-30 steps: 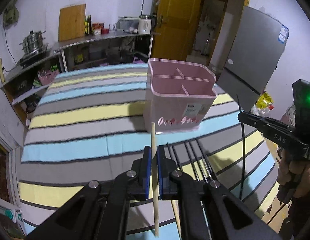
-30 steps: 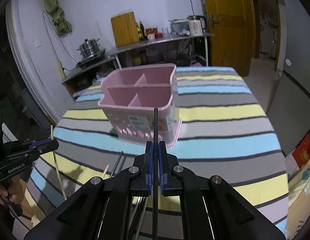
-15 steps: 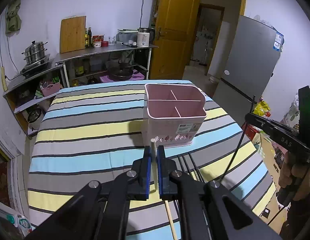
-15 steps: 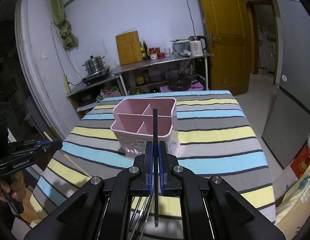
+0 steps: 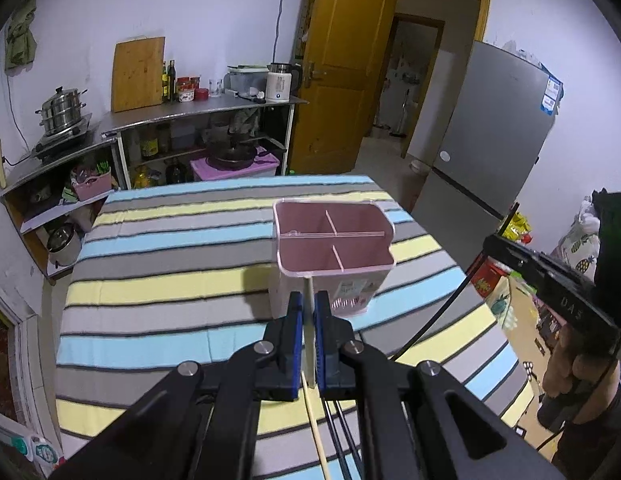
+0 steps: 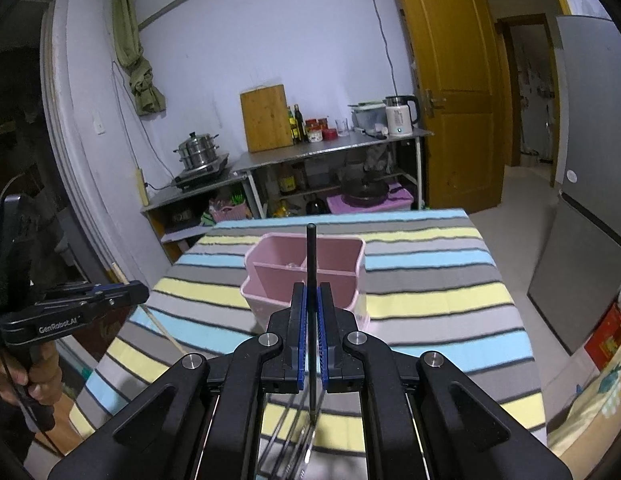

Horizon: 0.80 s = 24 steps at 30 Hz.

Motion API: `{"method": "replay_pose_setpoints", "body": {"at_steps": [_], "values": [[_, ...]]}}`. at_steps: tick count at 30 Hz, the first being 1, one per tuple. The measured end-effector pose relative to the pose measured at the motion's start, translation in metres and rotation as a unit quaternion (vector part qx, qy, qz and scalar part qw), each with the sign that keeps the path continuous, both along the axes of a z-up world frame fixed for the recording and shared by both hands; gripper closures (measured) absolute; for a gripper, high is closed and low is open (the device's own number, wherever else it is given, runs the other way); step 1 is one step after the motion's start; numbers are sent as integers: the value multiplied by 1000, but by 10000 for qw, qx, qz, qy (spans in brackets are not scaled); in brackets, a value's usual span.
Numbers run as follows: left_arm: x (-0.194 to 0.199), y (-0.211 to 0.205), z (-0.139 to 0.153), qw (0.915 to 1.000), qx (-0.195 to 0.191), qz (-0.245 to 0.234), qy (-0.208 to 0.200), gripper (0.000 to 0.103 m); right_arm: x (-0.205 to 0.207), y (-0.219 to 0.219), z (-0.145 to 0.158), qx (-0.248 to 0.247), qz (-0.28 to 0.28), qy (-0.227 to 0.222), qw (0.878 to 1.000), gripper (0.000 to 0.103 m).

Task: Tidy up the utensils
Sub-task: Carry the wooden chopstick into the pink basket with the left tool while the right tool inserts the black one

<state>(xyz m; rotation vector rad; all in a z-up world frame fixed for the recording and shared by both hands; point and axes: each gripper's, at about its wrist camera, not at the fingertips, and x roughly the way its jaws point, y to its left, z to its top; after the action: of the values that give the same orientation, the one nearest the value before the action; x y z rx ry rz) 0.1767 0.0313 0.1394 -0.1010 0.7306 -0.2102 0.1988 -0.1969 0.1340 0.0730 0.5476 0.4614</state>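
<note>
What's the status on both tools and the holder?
Left tool shut on wooden chopstick. Right tool shut on black chopstick. Pink holder empty, unobstructed.

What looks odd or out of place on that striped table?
Loose black chopsticks lie scattered on the striped tablecloth instead of in the pink plastic divided holder, which looks empty. Each gripper holds one stick aloft: a pale wooden chopstick and a black chopstick.
</note>
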Motion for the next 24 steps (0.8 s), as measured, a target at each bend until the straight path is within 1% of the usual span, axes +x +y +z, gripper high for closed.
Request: {"method": "replay_pose_setpoints", "body": {"at_steps": [4,10,15,19,24], "values": [[10,2,19,9999,-38,29,-150,97,7,4,15,144,-29,-155,9998,98],[33,4,50,9989,-142,87,-432,97,29,11,45,477,-109,-452,9978,98],[56,3,63,9981,-129,147,-582,97,45,22,56,605,-137,-555,9965,98],[73,3,60,9979,-151,211,-594,97,57,32,53,647,-138,-574,9962,98],[93,3,37,9987,-187,237,-410,97,73,42,35,543,-156,-429,9975,98]]}}
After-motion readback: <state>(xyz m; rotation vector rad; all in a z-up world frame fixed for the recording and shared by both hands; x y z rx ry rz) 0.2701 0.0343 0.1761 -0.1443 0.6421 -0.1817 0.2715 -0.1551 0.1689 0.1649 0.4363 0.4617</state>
